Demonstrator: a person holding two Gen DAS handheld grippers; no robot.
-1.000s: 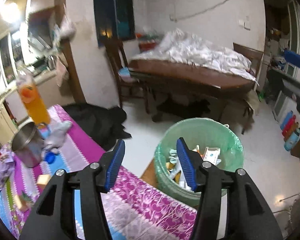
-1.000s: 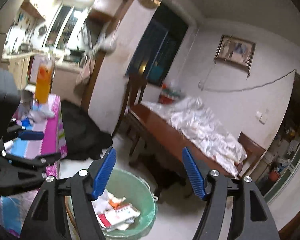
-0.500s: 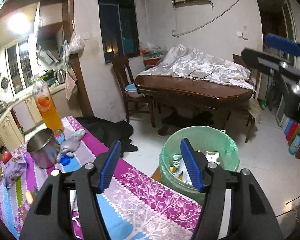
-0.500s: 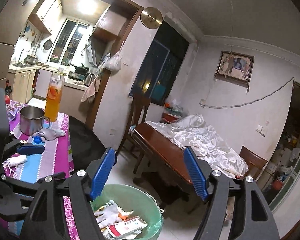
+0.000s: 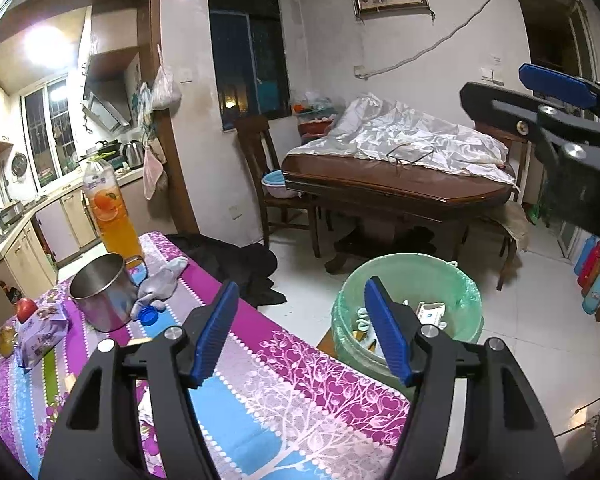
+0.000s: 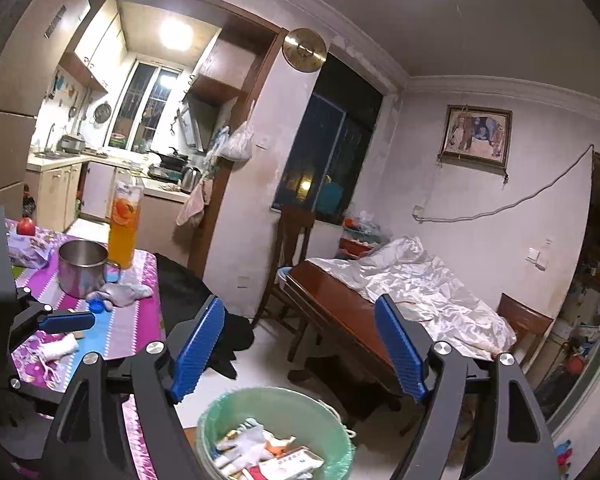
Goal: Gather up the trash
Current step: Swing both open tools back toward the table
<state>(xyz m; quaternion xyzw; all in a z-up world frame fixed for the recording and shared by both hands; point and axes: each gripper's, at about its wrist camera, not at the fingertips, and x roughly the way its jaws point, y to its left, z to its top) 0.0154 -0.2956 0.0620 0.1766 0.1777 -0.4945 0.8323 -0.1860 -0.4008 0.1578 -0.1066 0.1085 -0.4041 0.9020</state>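
A green-lined trash bin stands on the floor beside the table and holds wrappers and paper. My left gripper hangs over the table's corner, just left of the bin; its jaws are opening and nothing is between them. My right gripper hovers above the bin, pointing across the room, jaws opening and empty. It also shows in the left wrist view, as the right gripper at the upper right. On the purple tablecloth lie a grey sock, a blue bottle cap and a white paper wad.
Farther back on the table stand a steel mug, an orange drink bottle, a tissue pack and a red fruit. Dark clothing lies on the floor. A wooden table and chair stand behind the bin.
Both grippers have risen and tipped upward, so the bin sits lower in each view. Both pairs of jaws have spread wider. The right gripper has come into the left wrist view.
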